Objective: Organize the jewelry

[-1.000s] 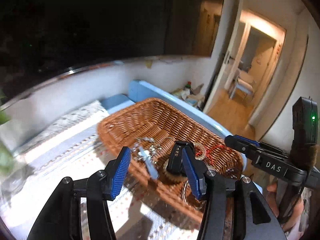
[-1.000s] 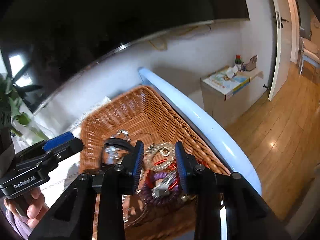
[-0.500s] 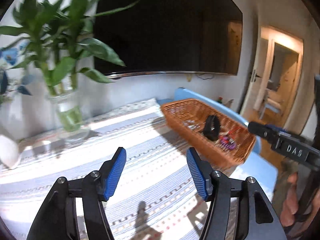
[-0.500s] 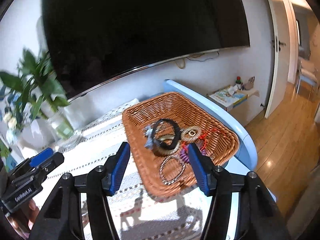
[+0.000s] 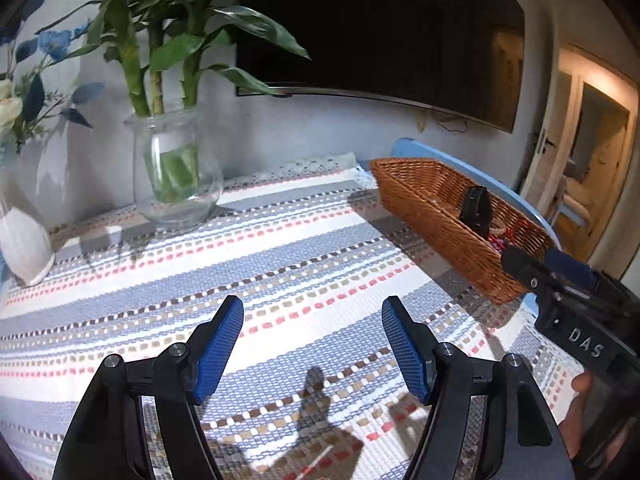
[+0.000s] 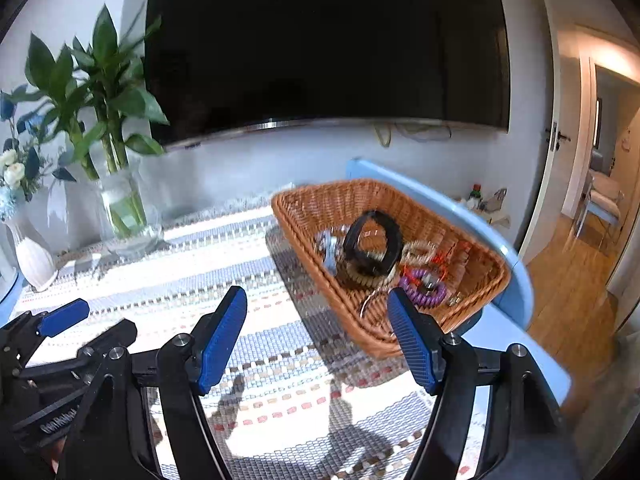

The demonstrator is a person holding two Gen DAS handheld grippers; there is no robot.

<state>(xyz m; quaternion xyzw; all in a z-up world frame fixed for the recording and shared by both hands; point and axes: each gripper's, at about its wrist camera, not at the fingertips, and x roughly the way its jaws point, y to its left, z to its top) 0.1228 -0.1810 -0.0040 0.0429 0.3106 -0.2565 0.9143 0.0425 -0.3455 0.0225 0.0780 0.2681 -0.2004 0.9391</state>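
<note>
A brown wicker basket (image 6: pixel 320 196) stands at the table's far right edge; it also shows in the left wrist view (image 5: pixel 412 196). In it lie a black bangle (image 6: pixel 374 246), a purple coil band (image 6: pixel 424 286), a thin metal hoop (image 6: pixel 370 302), red cord and other jewelry. My right gripper (image 6: pixel 316 340) is open and empty, held above the cloth in front of the basket. My left gripper (image 5: pixel 312 346) is open and empty over the striped cloth, left of the basket. The right gripper also shows in the left wrist view (image 5: pixel 560 276).
A striped woven tablecloth (image 5: pixel 280 264) covers the table. A glass vase with green stalks (image 5: pixel 176 176) and a white vase (image 5: pixel 24 244) stand at the back left. A dark TV (image 6: pixel 320 48) hangs on the wall. A doorway and wood floor (image 6: pixel 572 280) are to the right.
Both grippers have pulled back and up from inside the basket and opened wider. The jewelry stays in the basket.
</note>
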